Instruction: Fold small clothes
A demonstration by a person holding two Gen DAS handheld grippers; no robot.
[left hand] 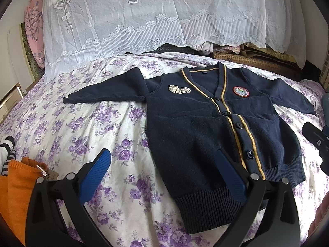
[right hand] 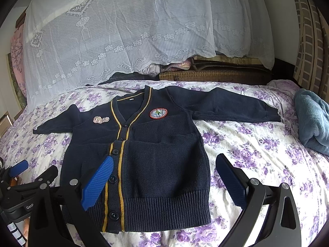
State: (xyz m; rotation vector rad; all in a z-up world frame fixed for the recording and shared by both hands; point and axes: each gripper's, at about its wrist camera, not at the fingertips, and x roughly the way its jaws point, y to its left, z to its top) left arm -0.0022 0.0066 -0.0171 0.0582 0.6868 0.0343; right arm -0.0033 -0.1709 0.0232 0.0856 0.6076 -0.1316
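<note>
My left tool point(left hand: 162, 177) is wide open, holding nothing, above the hem of the navy cardigan point(left hand: 205, 133), which lies flat, buttoned, on the bed point(left hand: 102, 123) ahead. My right tool point(right hand: 164, 181), equally open and empty, straddles the cardigan's right half.

Ahead of both tools, the cardigan point(right hand: 164, 160) is matt ribbed knit; the bedsheet point(right hand: 257, 154) smooth printed cotton; the fingers point(left hand: 96, 177) ridged plastic.
</note>
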